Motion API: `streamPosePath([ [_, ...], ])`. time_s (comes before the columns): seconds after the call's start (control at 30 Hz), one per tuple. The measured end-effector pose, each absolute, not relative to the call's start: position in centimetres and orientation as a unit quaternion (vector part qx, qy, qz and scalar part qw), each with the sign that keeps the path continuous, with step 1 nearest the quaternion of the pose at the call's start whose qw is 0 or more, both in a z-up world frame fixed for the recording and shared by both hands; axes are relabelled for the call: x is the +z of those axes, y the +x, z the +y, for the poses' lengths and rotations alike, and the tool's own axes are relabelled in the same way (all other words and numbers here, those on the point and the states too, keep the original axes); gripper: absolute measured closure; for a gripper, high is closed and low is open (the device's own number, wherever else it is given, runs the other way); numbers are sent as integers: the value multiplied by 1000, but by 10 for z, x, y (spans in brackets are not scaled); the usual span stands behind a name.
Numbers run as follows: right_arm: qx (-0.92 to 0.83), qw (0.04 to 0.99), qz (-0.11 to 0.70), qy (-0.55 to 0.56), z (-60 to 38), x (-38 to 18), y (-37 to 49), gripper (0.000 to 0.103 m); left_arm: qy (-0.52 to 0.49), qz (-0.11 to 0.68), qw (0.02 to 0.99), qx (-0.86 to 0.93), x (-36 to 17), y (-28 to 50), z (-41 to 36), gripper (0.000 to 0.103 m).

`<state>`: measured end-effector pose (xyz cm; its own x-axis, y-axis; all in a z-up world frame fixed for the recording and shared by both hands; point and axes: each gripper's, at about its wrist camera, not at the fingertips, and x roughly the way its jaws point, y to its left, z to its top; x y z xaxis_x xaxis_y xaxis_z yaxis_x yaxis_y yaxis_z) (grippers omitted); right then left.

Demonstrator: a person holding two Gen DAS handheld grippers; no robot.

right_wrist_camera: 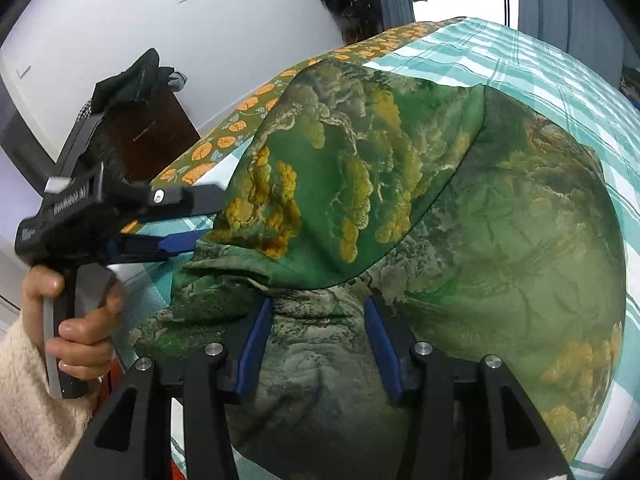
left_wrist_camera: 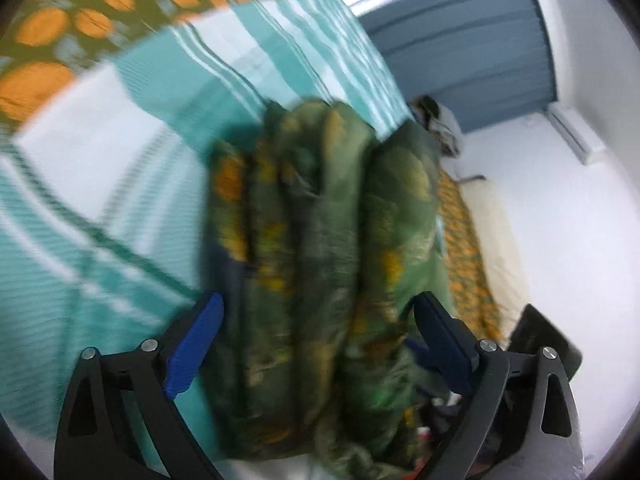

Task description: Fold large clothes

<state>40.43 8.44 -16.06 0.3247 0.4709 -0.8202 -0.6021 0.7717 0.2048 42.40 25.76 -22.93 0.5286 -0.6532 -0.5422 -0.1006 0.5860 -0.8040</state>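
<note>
A large green cloth (right_wrist_camera: pixel 400 184) printed with yellow trees lies on the bed, one layer folded over another. My right gripper (right_wrist_camera: pixel 318 304) is shut on a thick bunch of it at the near edge, and the fabric fills the gap between the blue pads (right_wrist_camera: pixel 256 340). In the blurred left wrist view, a gathered roll of the same green cloth (left_wrist_camera: pixel 320 208) runs between the jaws of my left gripper (left_wrist_camera: pixel 318 300), which stand wide open with the pads beside the fabric. The right wrist view shows that left gripper (right_wrist_camera: pixel 204 216) at the cloth's left corner.
The bed carries a teal checked sheet (left_wrist_camera: pixel 100 208) over a cover with orange dots (right_wrist_camera: pixel 224 140). A dark wooden cabinet (right_wrist_camera: pixel 152 128) with dark clothes on top stands beside it. A hand (right_wrist_camera: pixel 76 320) in a cream fleece sleeve holds the left tool. A blue curtain (left_wrist_camera: pixel 460 52) hangs behind.
</note>
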Motion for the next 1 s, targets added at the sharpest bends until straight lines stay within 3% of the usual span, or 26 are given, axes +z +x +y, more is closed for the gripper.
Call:
streamPosePath([
  [0.2, 321, 820, 466, -89, 88, -163, 403, 53, -274, 517, 801, -128, -225, 442, 217, 0],
  [0.4, 332, 822, 454, -92, 76, -147, 387, 54, -291, 532, 786, -122, -239, 445, 225, 0],
  [0.5, 350, 819, 453, -44, 40, -126, 375, 47, -282, 536, 786, -127, -238, 445, 225, 0],
  [0.63, 291, 850, 437, 44, -44, -114, 374, 23, -282, 537, 784, -131, -241, 451, 221, 0],
  [0.83, 228, 817, 494, 189, -138, -156, 384, 23, -278, 540, 783, -135, -244, 460, 213, 0],
  [1.0, 285, 769, 516, 248, -124, -190, 396, 23, -273, 545, 781, -137, -250, 475, 206, 0],
])
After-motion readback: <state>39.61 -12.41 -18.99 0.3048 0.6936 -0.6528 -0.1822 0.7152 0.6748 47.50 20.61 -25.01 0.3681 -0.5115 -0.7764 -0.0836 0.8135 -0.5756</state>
